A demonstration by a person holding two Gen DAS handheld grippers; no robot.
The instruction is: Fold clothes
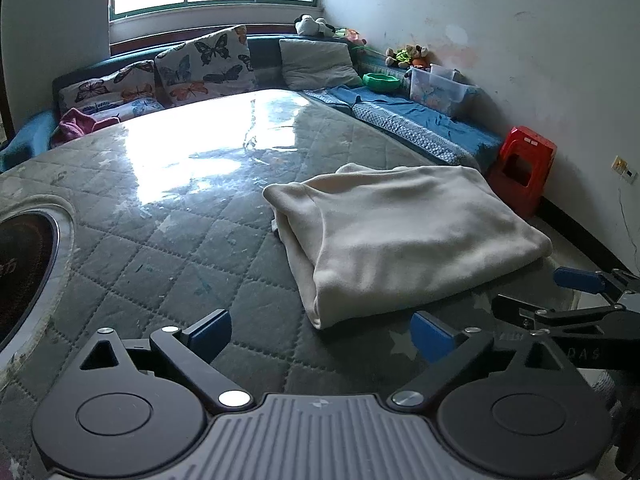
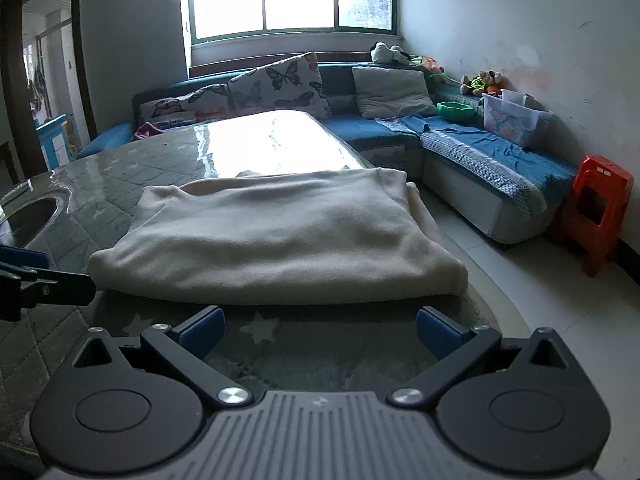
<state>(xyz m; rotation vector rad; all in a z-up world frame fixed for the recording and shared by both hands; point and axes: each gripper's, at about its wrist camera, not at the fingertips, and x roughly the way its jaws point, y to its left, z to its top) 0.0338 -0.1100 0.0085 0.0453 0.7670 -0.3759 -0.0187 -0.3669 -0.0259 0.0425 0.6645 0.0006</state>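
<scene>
A cream fleece garment (image 1: 404, 236) lies folded into a thick rectangle on the quilted grey table cover (image 1: 192, 264); it also shows in the right wrist view (image 2: 276, 236). My left gripper (image 1: 322, 338) is open and empty, just short of the garment's near left corner. My right gripper (image 2: 320, 332) is open and empty, facing the garment's near folded edge with a small gap. The right gripper also shows at the right edge of the left wrist view (image 1: 568, 296). Part of the left gripper shows at the left edge of the right wrist view (image 2: 40, 280).
A round dark inset (image 1: 24, 264) sits in the table at the left. A blue corner sofa (image 2: 472, 148) with butterfly cushions (image 1: 204, 68), a clear plastic bin (image 2: 512, 118) and a green bowl (image 2: 456, 110) runs behind and to the right. A red plastic stool (image 2: 596, 212) stands on the tiled floor.
</scene>
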